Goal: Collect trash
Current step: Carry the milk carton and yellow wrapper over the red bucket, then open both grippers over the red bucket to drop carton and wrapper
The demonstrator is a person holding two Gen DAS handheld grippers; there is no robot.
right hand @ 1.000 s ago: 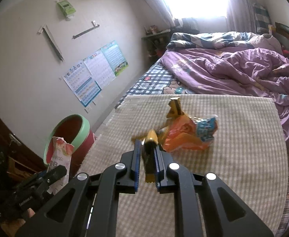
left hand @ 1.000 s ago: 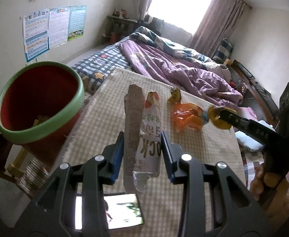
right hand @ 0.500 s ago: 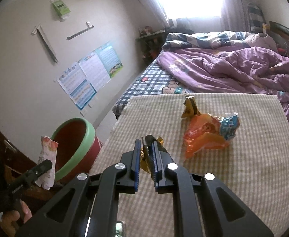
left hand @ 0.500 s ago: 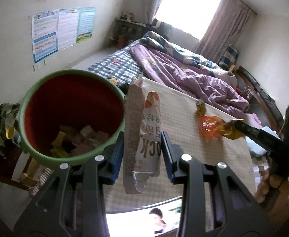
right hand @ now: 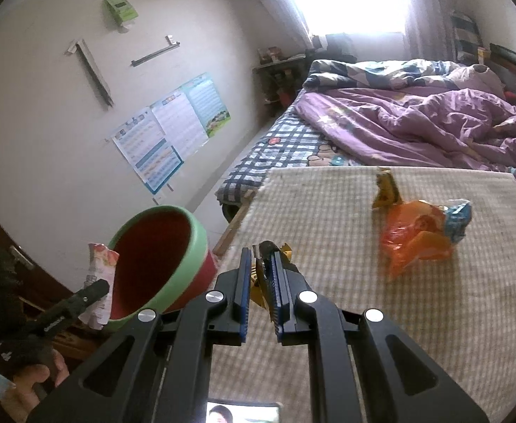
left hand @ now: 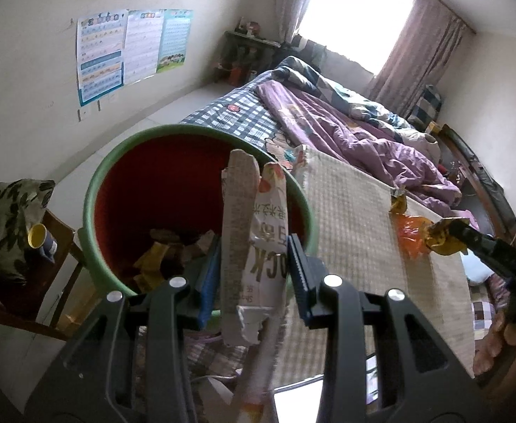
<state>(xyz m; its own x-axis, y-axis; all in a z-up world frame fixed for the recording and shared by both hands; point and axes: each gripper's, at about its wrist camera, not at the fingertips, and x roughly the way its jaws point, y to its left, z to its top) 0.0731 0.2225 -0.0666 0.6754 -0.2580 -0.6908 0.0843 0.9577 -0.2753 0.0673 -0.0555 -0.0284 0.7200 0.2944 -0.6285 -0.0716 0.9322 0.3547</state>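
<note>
My left gripper [left hand: 254, 250] is shut on a tall white snack wrapper [left hand: 254, 232], held upright over the near rim of the red bin with a green rim [left hand: 117, 176]; trash lies at the bin's bottom. In the right wrist view my right gripper [right hand: 260, 264] is shut on a crumpled yellow and dark wrapper [right hand: 266, 250], above the left edge of the checked table mat [right hand: 328, 211]. The bin [right hand: 162, 257] stands to its left, with the left gripper [right hand: 92, 289] and white wrapper [right hand: 99, 264] beside it. An orange bag [right hand: 416, 239] and a small yellow wrapper [right hand: 386, 190] lie on the mat.
A bed with a purple quilt [right hand: 416, 116] runs behind the table. A phone with a lit screen [right hand: 243, 412] lies at the mat's near edge. A wooden chair with a yellow-rimmed cup [left hand: 41, 241] stands left of the bin. Posters [left hand: 127, 46] hang on the wall.
My left gripper carried the white wrapper leftward from over the mat to over the bin. My right gripper moved left with the yellow wrapper, away from the orange bag toward the mat's edge.
</note>
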